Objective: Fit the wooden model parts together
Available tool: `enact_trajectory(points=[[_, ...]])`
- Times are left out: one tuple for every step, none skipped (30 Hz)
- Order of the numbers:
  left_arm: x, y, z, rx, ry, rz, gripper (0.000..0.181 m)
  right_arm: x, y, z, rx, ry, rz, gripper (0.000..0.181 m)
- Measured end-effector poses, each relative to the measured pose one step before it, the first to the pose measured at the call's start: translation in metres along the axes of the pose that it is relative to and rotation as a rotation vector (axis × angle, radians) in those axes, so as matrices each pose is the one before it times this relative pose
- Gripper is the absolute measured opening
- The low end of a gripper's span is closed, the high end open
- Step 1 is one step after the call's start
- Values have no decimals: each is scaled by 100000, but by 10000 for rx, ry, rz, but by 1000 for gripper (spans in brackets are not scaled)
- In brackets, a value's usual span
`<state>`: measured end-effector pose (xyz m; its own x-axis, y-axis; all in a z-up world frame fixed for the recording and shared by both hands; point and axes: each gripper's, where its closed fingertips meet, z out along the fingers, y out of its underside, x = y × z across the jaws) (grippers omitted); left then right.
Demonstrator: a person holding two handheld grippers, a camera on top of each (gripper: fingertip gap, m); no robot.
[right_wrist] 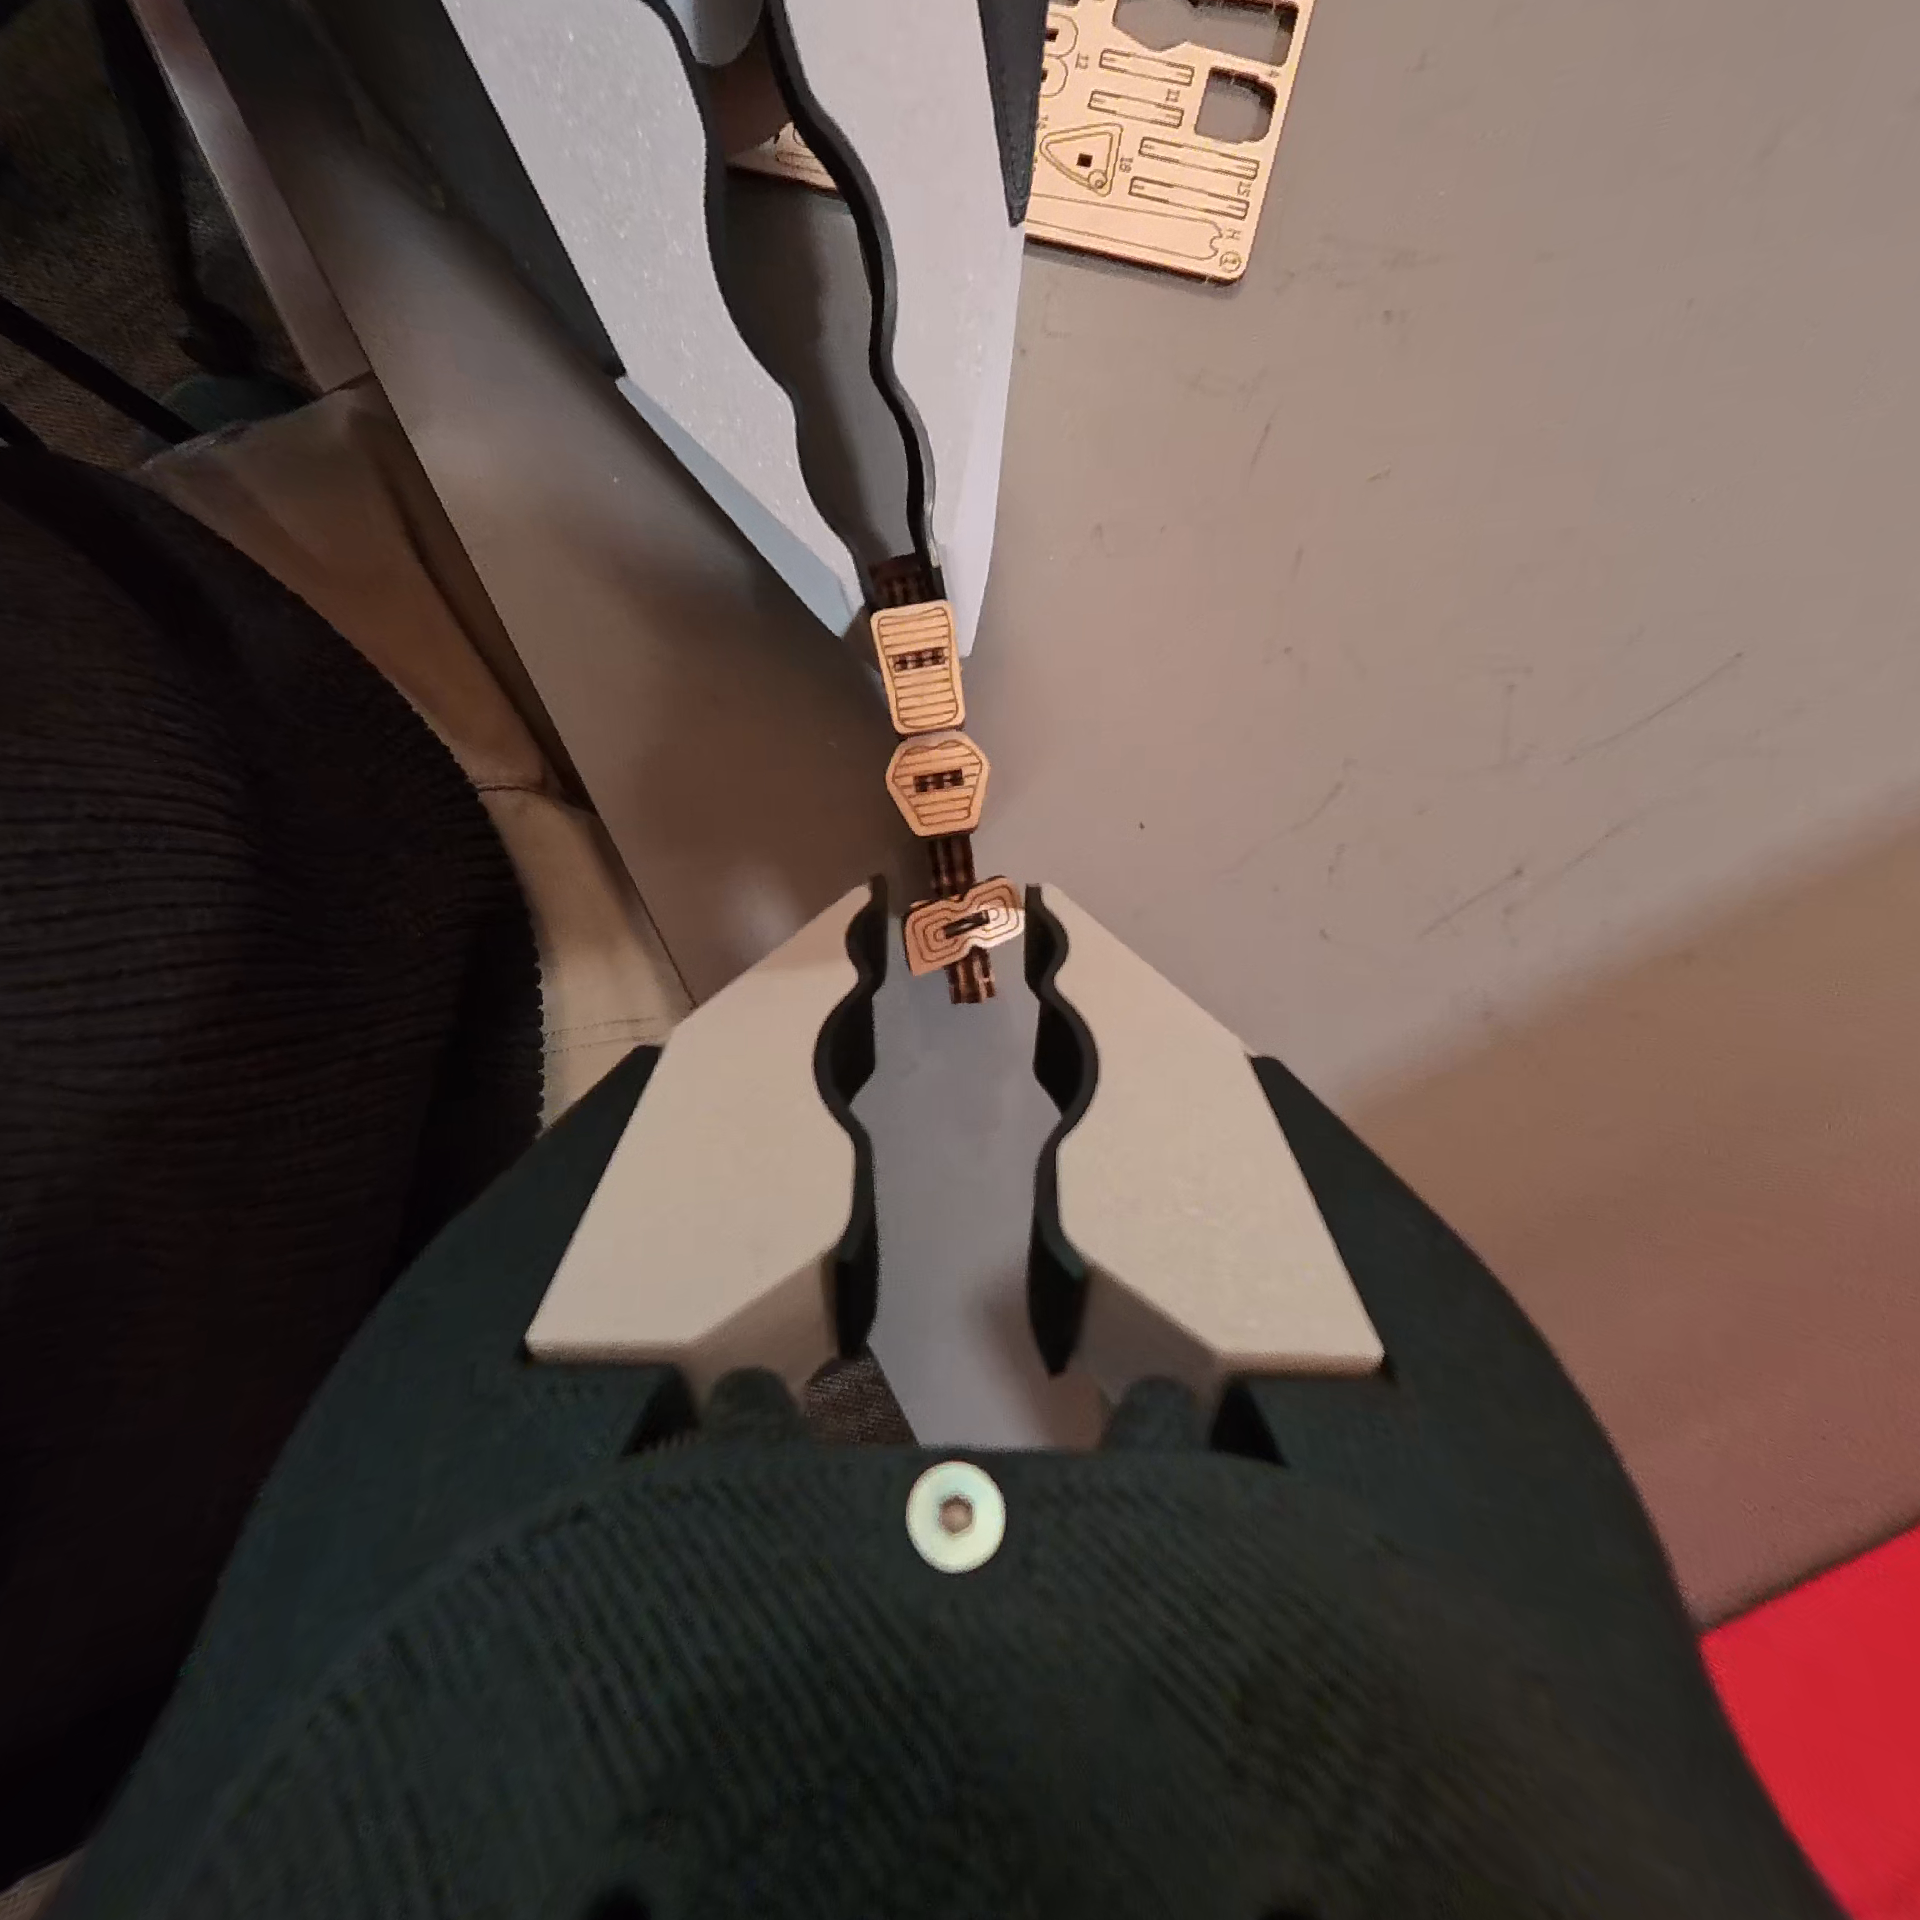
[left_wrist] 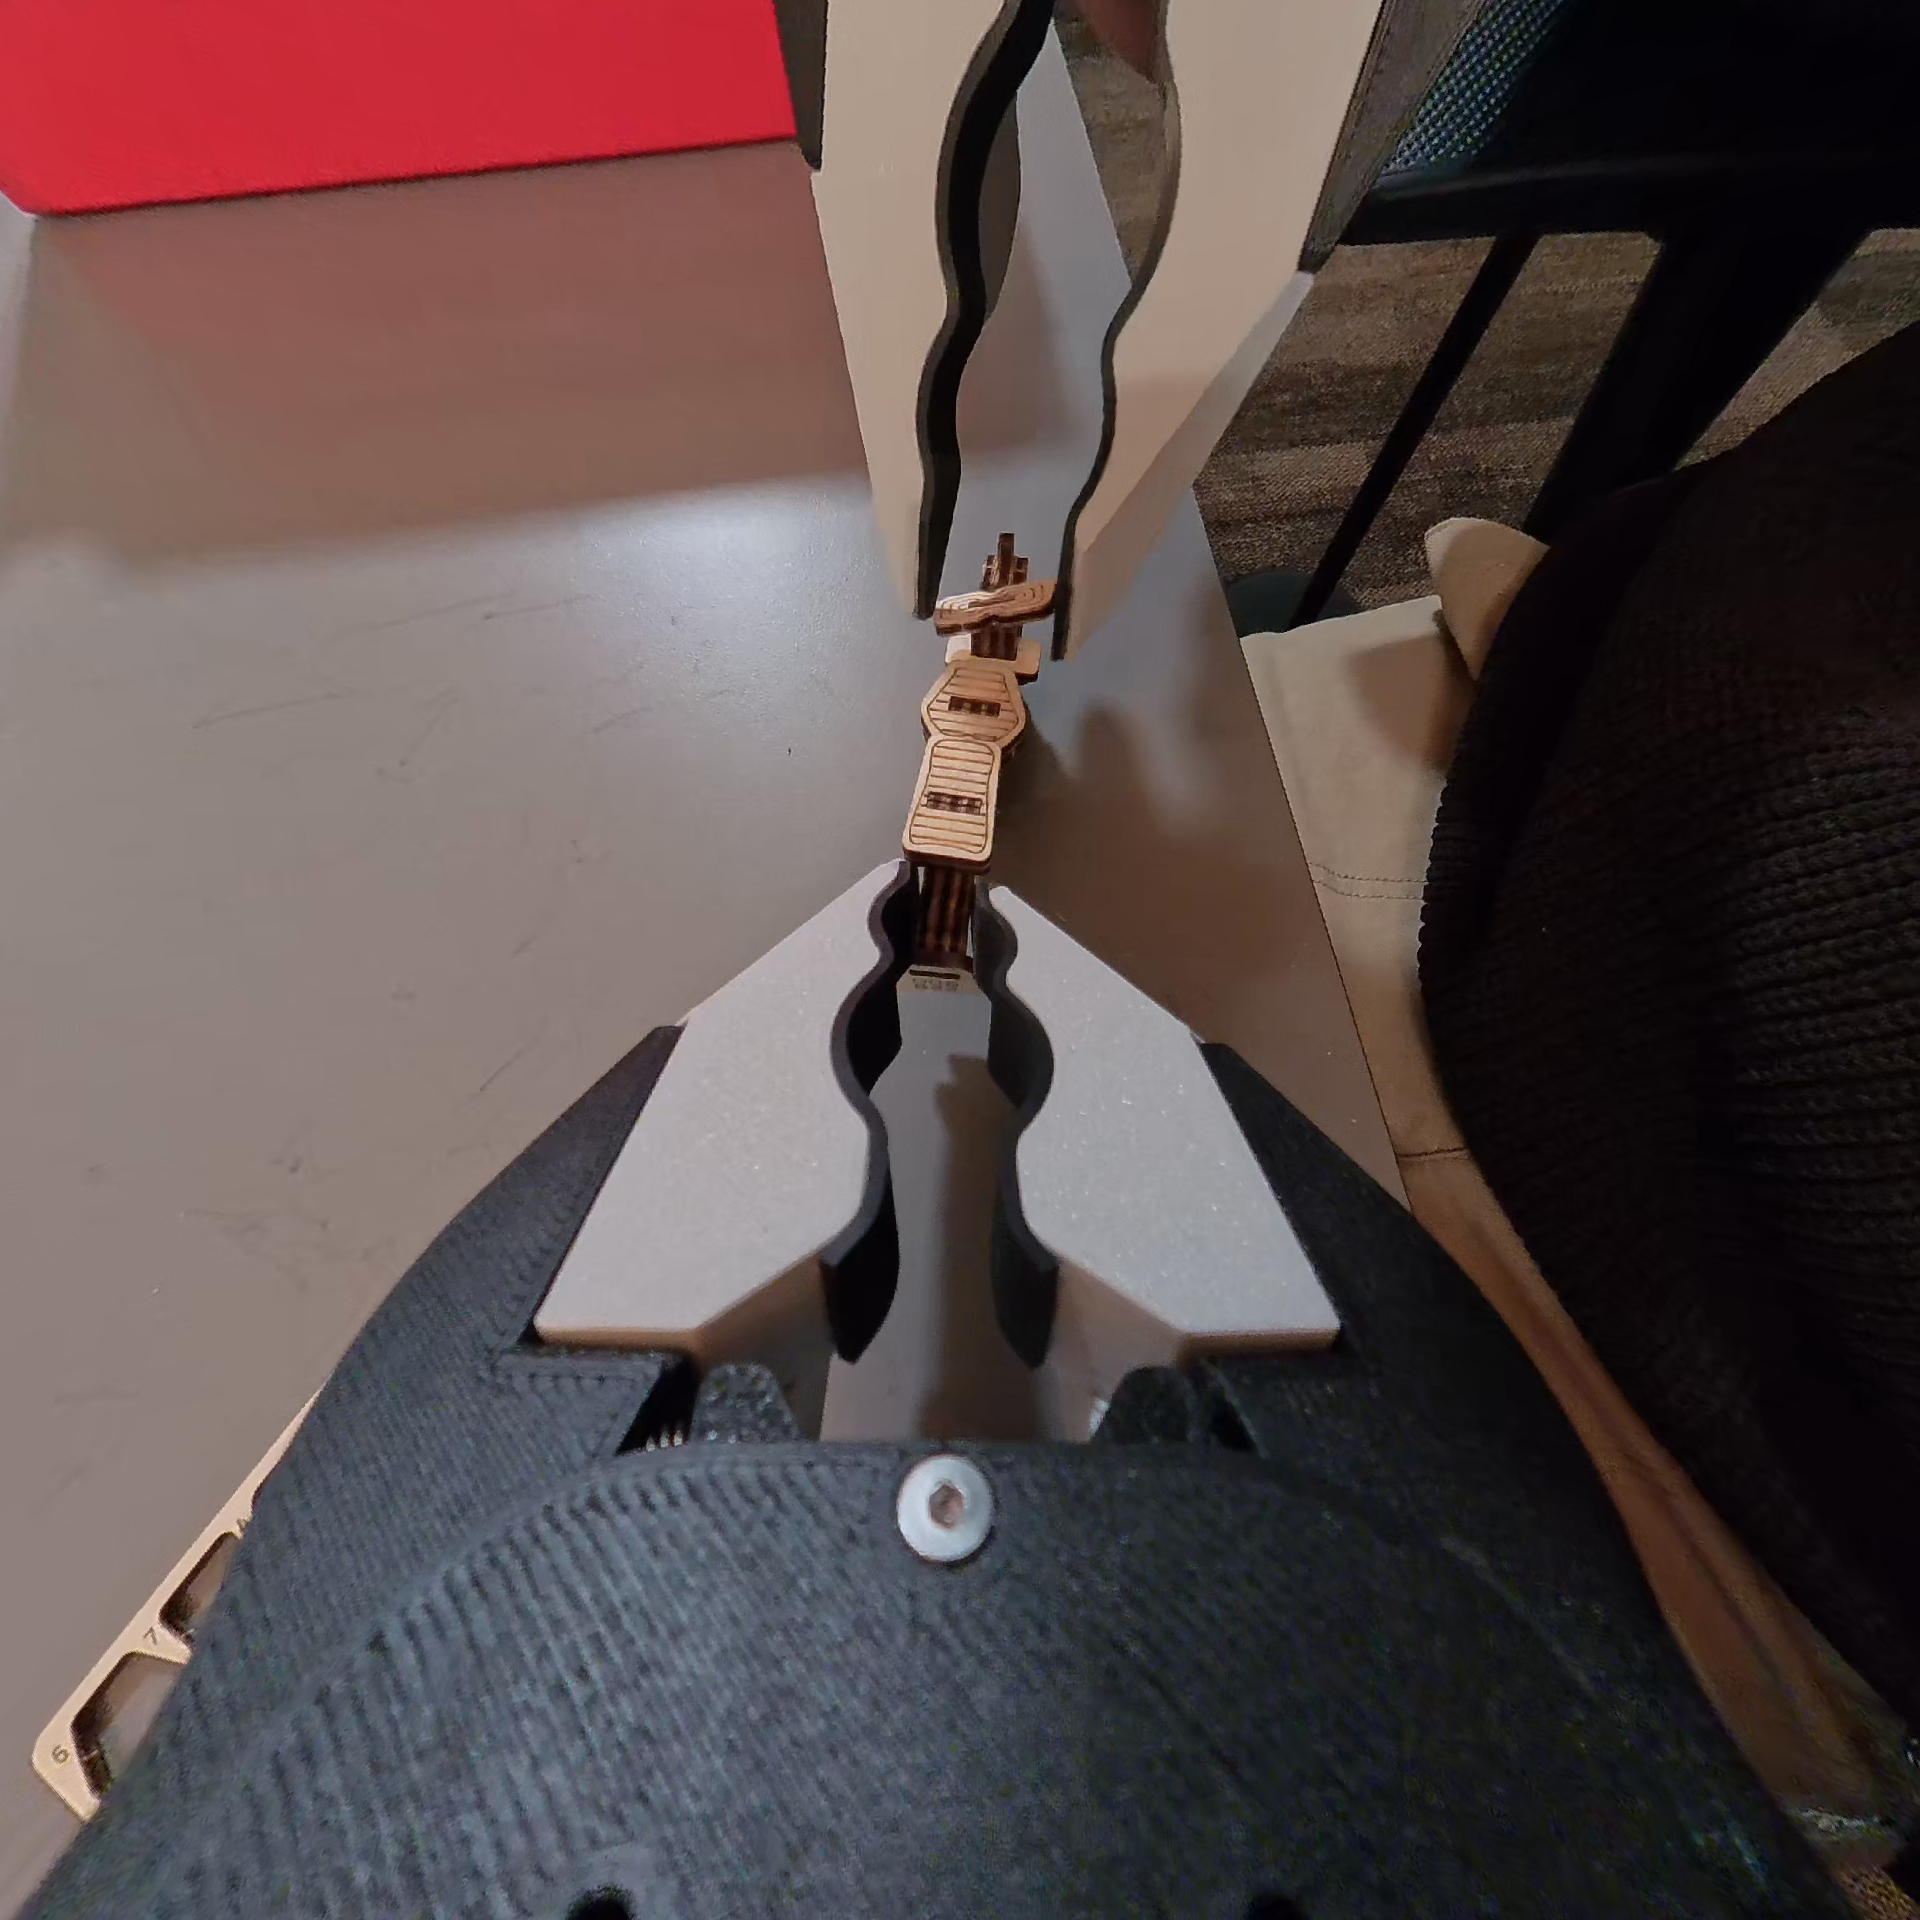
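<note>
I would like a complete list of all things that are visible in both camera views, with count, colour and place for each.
wooden model assembly: one, light wood with dark engraved lines, held in the air between the two grippers
small engraved plate: one, light wood, on the assembly's end between the right gripper's fingertips
wooden parts sheet: one, light wood with cut-outs, flat on the table behind the left gripper
table: one, grey
red object: one, on the table's far side
chair: one, dark, beside the table
left gripper: grey fingers, black pads, shut on the assembly's end
right gripper: same colours, around the plate; contact unclear
</note>
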<state>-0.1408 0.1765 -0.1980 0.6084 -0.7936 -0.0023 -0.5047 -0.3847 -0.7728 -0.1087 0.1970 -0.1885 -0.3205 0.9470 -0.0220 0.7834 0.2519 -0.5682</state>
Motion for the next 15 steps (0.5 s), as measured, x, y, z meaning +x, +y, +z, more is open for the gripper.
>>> enact_trajectory(points=[[-15,17,-3,-2,0,-8,9,-68,-8,-10,11,-49,22,27],[-4,12,4,-2,3,-9,9,-38,-15,0,-6,-19,12,28],[-4,-2,0,3,4,-7,9,-18,-14,0,-5,1,-9,28],[-6,-7,-7,0,-3,2,9,-19,-36,-38,11,4,-17,29],[2,-8,-6,-1,-5,7,9,-21,-67,-68,22,7,-14,29],[0,-6,-6,-2,-9,1,9,-18,-90,-118,39,2,-17,29],[-3,3,-2,-2,-2,-1,9,-18,-106,-159,52,4,-16,30],[-5,-6,9,-2,-2,0,9,45,-110,-185,60,23,-5,30],[-5,5,-6,0,1,-1,9,93,-82,-208,63,39,-1,30],[2,2,-1,-1,1,-1,9,124,-50,-207,59,39,-7,31],[4,3,-2,-2,2,-1,9,95,-27,-189,65,11,-29,32],[7,-2,-2,4,0,3,9,51,-13,-171,87,-27,-73,32],[6,-5,-10,1,1,5,9,-13,-5,-126,112,-66,-116,34],[4,-10,-1,-2,0,3,9,-93,-17,-81,140,-123,-138,36],[12,-12,-3,2,1,5,9,-146,-33,-26,177,-178,-142,37]])
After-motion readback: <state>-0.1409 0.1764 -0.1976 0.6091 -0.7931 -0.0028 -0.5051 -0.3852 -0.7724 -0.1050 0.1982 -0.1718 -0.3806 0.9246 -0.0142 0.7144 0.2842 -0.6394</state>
